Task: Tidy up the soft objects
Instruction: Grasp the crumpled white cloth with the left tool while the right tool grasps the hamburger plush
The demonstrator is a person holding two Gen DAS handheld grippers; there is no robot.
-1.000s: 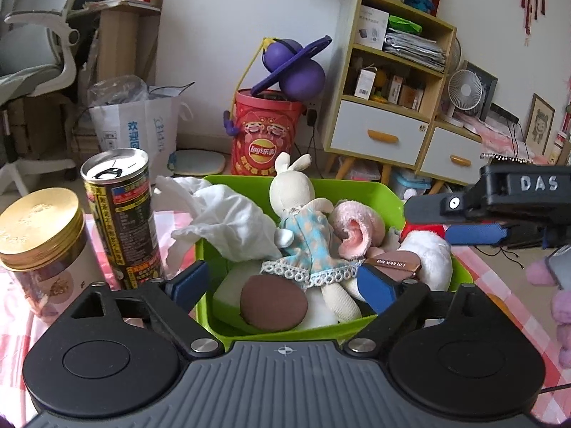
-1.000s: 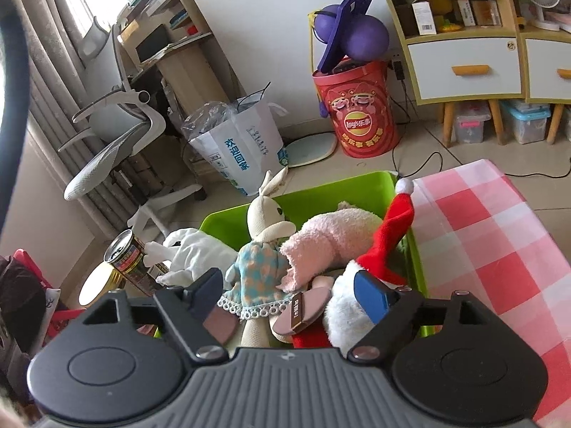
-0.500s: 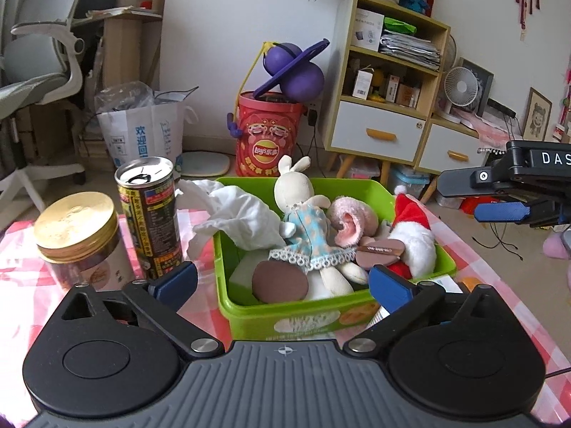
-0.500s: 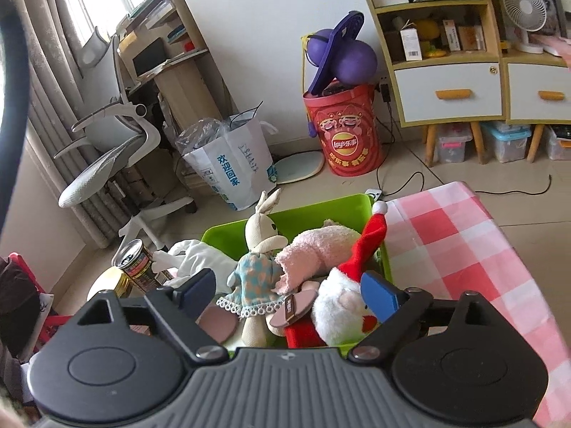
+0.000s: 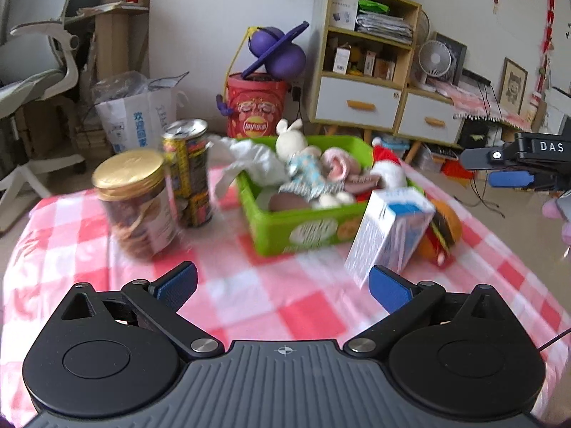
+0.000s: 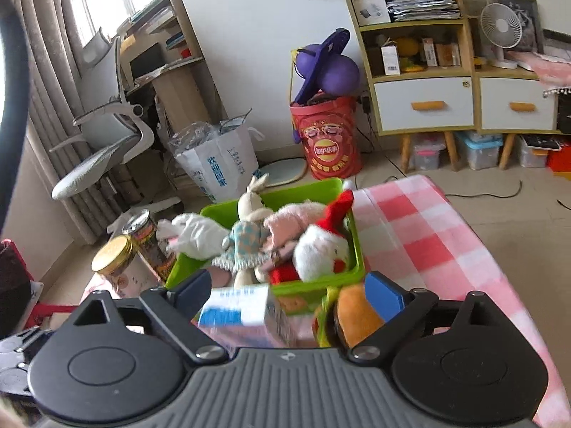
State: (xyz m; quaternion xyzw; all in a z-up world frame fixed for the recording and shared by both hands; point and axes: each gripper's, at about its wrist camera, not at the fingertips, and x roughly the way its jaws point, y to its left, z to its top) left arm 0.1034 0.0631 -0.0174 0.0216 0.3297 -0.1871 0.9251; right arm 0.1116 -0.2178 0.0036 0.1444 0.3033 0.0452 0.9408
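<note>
A green bin point(image 5: 303, 226) point(image 6: 321, 294) on the pink checked tablecloth holds soft toys: a bunny doll in a blue dress point(image 5: 298, 164) point(image 6: 248, 235), a pink plush point(image 5: 337, 164), a Santa plush point(image 5: 387, 171) point(image 6: 323, 246) and a white cloth point(image 5: 249, 160). A plush hamburger point(image 5: 442, 228) point(image 6: 351, 315) lies outside the bin beside a blue and white carton point(image 5: 390, 230) point(image 6: 242, 315). My left gripper point(image 5: 282, 285) is open and empty, held back above the cloth. My right gripper point(image 6: 289, 289) is open and empty above the carton and hamburger; it also shows in the left wrist view point(image 5: 510, 169).
A gold-lidded jar point(image 5: 134, 199) and a drink can point(image 5: 187, 173) stand left of the bin. Beyond the table are a red snack barrel point(image 5: 255, 107), a paper bag point(image 5: 137, 121), a shelf cabinet point(image 5: 364, 67) and an office chair point(image 5: 39, 71).
Both grippers have pulled back and up from the bin. The carton and plush hamburger in front of the bin have come into view. Both stay open.
</note>
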